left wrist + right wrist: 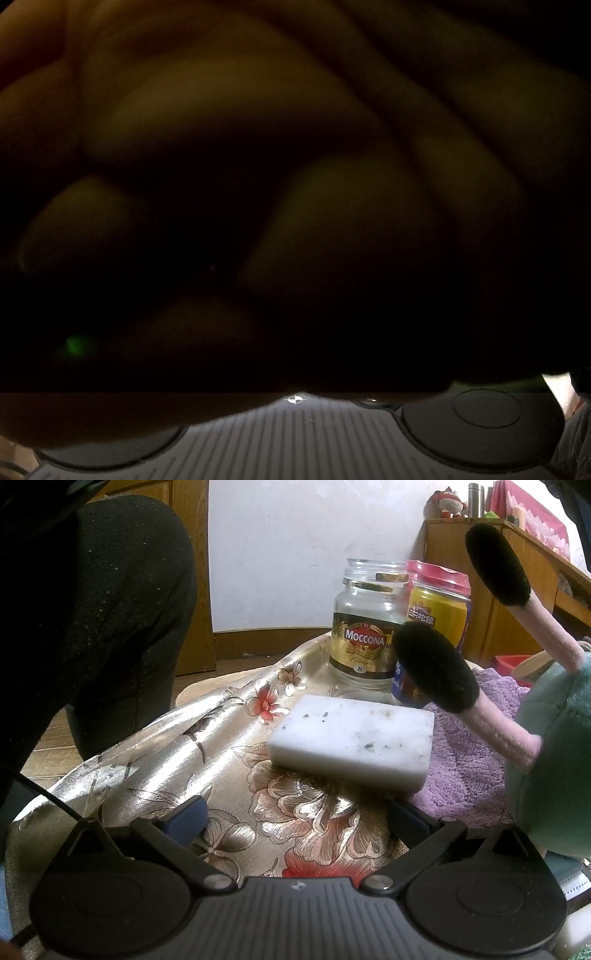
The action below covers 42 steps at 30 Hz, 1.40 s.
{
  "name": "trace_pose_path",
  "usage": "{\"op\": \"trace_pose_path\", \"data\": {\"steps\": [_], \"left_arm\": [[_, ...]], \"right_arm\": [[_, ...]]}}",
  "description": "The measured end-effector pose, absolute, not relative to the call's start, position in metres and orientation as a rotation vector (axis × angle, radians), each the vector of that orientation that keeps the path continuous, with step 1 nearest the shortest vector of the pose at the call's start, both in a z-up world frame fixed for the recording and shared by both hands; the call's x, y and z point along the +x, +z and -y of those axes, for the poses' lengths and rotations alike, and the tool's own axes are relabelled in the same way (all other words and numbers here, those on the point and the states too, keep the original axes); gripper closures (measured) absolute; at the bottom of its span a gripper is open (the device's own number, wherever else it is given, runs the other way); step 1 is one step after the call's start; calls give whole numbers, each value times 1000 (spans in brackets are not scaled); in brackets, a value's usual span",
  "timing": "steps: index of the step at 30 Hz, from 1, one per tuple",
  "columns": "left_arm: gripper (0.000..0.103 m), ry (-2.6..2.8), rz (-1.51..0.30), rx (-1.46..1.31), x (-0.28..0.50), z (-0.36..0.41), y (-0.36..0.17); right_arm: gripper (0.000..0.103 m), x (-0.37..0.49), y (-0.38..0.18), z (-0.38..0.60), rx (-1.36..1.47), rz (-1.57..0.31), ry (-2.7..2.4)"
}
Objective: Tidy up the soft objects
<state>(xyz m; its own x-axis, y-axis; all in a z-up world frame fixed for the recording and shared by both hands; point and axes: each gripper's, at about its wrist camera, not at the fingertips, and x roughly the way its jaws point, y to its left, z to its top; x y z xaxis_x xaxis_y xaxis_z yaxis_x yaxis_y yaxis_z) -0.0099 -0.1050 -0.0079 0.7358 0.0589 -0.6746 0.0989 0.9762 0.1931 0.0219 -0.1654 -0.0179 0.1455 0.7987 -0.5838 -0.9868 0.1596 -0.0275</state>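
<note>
Right gripper (295,812) hovers low over the flowered tablecloth (155,760), fingers spread wide and empty. Just ahead lies the white sponge (351,734), partly on a purple towel (465,760), beside a green plush toy (554,746). Left gripper's view is dark; its state cannot be told.

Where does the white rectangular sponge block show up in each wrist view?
Left wrist: not in it; a dark, close obstruction covers almost the whole picture.
Right wrist: the white rectangular sponge block lies mid-frame on the floral tablecloth, in front of the Moccona glass jar.
Shared landmark: only each gripper's own ribbed grey body along the bottom edge; no scene object shows in both.
</note>
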Motion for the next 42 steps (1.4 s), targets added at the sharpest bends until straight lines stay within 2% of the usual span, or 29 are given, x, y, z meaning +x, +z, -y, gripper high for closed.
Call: {"op": "trace_pose_path", "data": {"steps": [42], "left_arm": [[5, 8, -760, 208, -8, 78, 20]], "right_arm": [[24, 21, -18, 165, -461, -496, 1352]]}}
